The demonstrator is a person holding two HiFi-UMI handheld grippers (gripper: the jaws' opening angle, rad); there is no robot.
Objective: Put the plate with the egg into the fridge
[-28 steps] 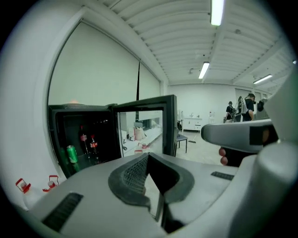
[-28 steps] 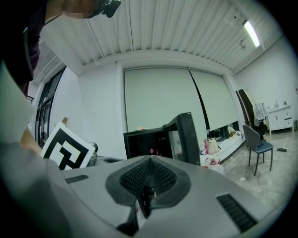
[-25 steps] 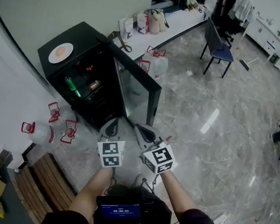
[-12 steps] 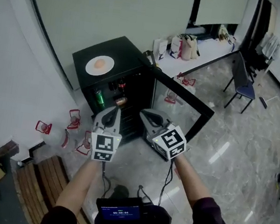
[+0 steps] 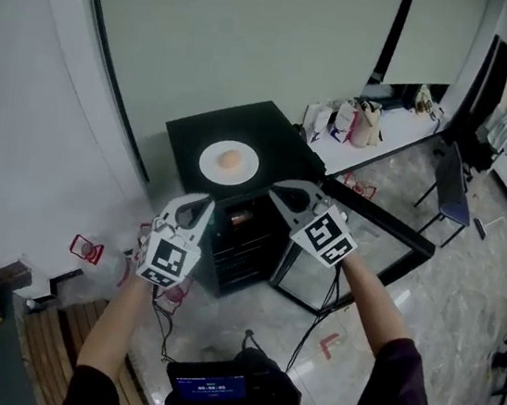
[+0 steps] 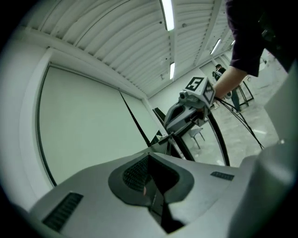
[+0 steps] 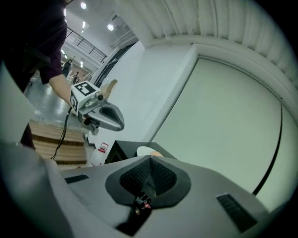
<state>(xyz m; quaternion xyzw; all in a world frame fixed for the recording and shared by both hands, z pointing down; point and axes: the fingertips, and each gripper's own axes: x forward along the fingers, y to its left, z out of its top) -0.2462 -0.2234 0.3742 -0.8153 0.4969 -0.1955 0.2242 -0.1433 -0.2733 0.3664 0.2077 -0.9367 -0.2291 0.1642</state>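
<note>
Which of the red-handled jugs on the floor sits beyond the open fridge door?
The jug between the open fridge door and the white bench; the other jugs stand left of the fridge, by the wall.

The fridge [image 5: 280, 145] is black. The plate [image 5: 212, 167] is white and the egg [image 5: 230, 158] pale orange. My left gripper [image 5: 203, 201] and right gripper [image 5: 280, 189] are light grey, with black-and-white square markers and dark mesh-textured pads. The floor [image 5: 446, 299] is grey marble with pale veining. The jug handle [image 5: 85, 247] is red, the wooden slats [image 5: 53, 332] brown, and my sleeve [image 5: 397, 376] dark.
</note>
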